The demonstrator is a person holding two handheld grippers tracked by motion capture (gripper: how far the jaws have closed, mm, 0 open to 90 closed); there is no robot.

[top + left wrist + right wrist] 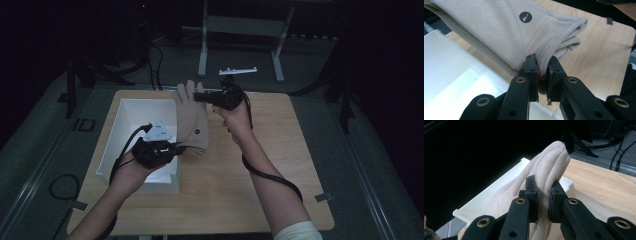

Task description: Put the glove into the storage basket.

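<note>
A beige fleece glove [192,117] with a small round dark logo hangs in the air over the right edge of the white box [131,107], stretched between both grippers. My left gripper [175,148] is shut on the glove's cuff end [554,47] at the bottom; the cloth is pinched between its pads. My right gripper [199,96] is shut on the glove's finger end [549,167] at the top, with the cloth bunched between its jaws. The logo [525,17] faces the left gripper view's camera.
The white open box stands on the left half of the wooden table [280,150]. A table frame's metal legs [202,55] and a small white part [238,70] lie on the dark floor beyond the table. Cables [65,185] run along the floor at left.
</note>
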